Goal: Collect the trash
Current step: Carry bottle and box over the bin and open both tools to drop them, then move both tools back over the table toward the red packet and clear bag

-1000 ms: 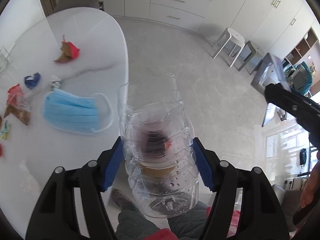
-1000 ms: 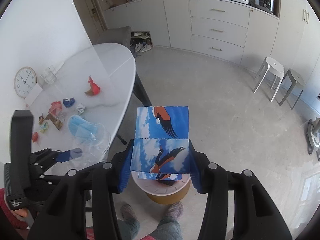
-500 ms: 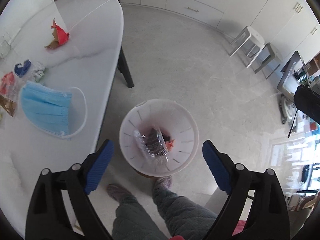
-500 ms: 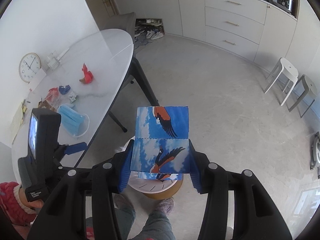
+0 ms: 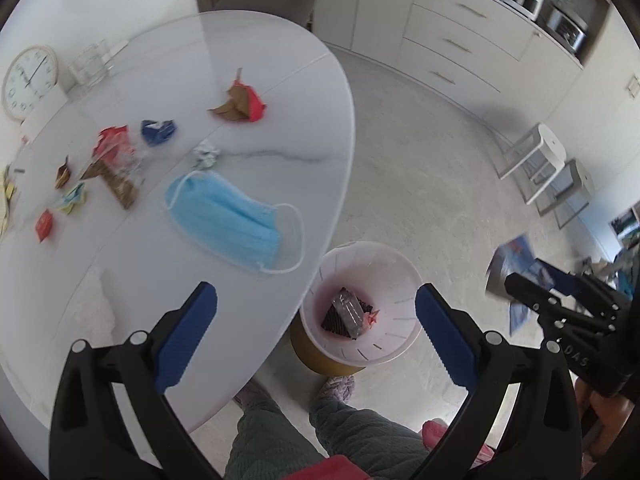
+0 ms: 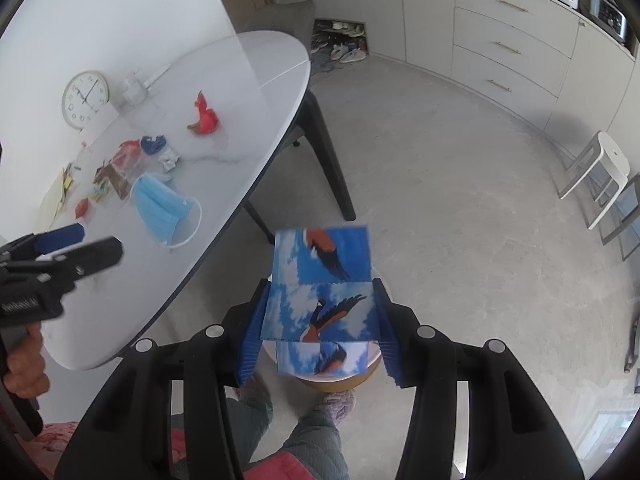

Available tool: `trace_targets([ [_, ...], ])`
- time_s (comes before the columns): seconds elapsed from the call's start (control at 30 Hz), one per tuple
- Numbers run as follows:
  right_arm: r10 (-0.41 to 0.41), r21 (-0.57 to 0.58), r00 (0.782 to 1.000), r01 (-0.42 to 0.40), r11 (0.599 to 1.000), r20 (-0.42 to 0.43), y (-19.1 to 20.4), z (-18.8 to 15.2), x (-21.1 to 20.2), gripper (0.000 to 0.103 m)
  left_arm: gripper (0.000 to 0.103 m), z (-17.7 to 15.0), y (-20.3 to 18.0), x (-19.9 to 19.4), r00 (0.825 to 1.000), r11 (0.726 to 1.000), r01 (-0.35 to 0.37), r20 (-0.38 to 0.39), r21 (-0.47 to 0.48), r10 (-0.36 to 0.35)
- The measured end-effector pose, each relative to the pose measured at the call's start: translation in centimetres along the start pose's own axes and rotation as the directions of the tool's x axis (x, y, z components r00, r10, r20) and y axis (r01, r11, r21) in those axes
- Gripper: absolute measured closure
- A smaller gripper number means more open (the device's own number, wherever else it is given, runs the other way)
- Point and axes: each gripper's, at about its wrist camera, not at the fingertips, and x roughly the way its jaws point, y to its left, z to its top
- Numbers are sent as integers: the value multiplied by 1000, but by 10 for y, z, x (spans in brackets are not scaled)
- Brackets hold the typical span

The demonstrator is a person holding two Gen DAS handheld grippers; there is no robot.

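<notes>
Left gripper (image 5: 316, 330) spread wide and opening further, nothing between the blue pads (image 5: 188, 338), pointing steeply down over the table edge and the waste bin (image 5: 396, 350). Right gripper (image 6: 316, 334) pinching a blue carton (image 6: 322, 300) printed with clouds and an orange-and-black bird, pads pressed on both side faces, top flap standing up beyond the fingertips. Held just above the bin, whose pale rim (image 6: 372, 364) shows under the carton in the right wrist view.

Inside the white-lined bin, standing on the floor beside the table: a crushed clear plastic bottle (image 5: 348, 312) lying on dark scraps, a small red bit beside it. Below the bin, quilted grey-green trouser legs (image 5: 352, 436) and a slipper (image 5: 336, 384) of the person.

On the white oval table (image 5: 280, 56), nearest the left gripper: a light blue face mask (image 5: 226, 220) with white ear loops, lying flat near the edge. Farther in: a crumpled white paper ball (image 5: 206, 154), a blue wrapper (image 5: 158, 131), a red and clear wrapper over a brown one (image 5: 116, 168), small yellow and green scraps (image 5: 74, 198), a little red packet (image 5: 44, 224). Well apart, toward the far end: a red and brown folded paper (image 5: 242, 104). By the wall: a round clock (image 5: 28, 82) and a clear glass container (image 5: 90, 66).

On the floor at right: a white stool (image 5: 536, 156) beside a grey one. Along the back: cream drawers (image 6: 508, 56) and shoes (image 6: 340, 46) in an open niche.
</notes>
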Motion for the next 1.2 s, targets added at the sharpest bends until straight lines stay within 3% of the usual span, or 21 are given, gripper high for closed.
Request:
trace_targets([
  [0.33,-5,-31,1000,5,1000,3,22,-3,3,49,8,-12,24,-18,1000,999,-17,23,-37,18],
  [0.43,-13,-32,1000,14,999,15,26,-2,-3,37,8,-15,28,-20,1000,999,-13,23,-37,14],
  [0.5,-33,-28,999,34,999,24,28,-1,-6,20,8,-15,29,-20,1000,999,-10,24,-40,11],
  [0.6,-53,-16,998,54,998,42,31,1,-12,6,8,-18,35,-24,999,999,-5,31,-53,6],
  [1.0,-33,-70,999,36,997,41,56,7,-14,4,8,-26,56,-35,999,993,-22,46,-113,27],
  [1.2,-24,-104,999,29,994,47,86,16,-9,3,8,-32,88,-38,998,986,-28,43,-165,36],
])
